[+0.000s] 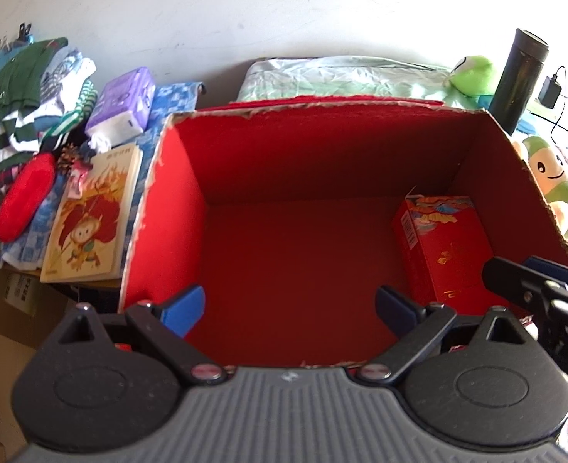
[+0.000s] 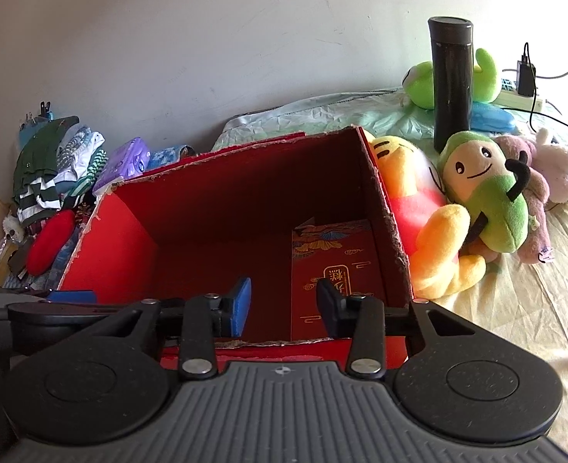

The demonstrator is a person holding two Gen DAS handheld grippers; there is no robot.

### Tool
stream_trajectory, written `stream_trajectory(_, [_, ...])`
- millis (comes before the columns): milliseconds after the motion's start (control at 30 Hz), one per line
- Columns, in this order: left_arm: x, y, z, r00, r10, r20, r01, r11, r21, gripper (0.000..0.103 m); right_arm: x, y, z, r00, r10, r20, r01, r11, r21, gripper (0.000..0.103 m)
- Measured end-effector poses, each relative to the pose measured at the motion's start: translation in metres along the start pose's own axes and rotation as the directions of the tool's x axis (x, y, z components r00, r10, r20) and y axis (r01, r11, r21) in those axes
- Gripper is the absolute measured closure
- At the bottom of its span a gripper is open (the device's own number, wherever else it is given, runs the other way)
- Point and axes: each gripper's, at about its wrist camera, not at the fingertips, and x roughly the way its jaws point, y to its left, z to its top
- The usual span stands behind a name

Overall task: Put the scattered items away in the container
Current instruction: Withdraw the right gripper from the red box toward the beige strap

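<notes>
The red cardboard box point(image 1: 176, 193) stands open, and a red gift box point(image 1: 449, 247) lies inside at its right wall. My left gripper point(image 1: 289, 312) hangs over the box's near edge, open wide, with nothing between its blue pads. My right gripper point(image 2: 285, 306) is over the near right part of the box point(image 2: 245, 177), above the gift box point(image 2: 334, 254), its jaws apart and empty. Scattered to the right are a yellow plush point(image 2: 418, 200), a green plush point(image 2: 492, 193), a pink plush point(image 2: 530, 208) and a black flask point(image 2: 451, 81).
Left of the box lie a monkey picture book point(image 1: 91, 216), a red pouch point(image 1: 23, 200), a purple tissue pack point(image 1: 123, 102) and a clothes pile point(image 1: 25, 96). A green frog plush point(image 2: 422, 81), a white plush point(image 2: 561, 169) and a charger with cables point(image 2: 526, 77) are at the back right.
</notes>
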Motion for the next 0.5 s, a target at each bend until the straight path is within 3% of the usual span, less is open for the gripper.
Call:
stream_trajectory(233, [0.0034,0.0034,-0.0016,1.0,0.014,-0.019,-0.015,1.0,-0.012,0.006,0.0003,-0.0023,-0.0039,1.0,0.005,0.001,-0.005,1.0,0.011,0.065])
stream_trajectory(500, [0.0082,0.0005,-0.0015,1.0,0.016,-0.027,-0.017,1.0,-0.005,0.006,-0.0003,-0.0008,-0.0066,1.0,0.015,0.022,-0.015,1.0,-0.005,0.062])
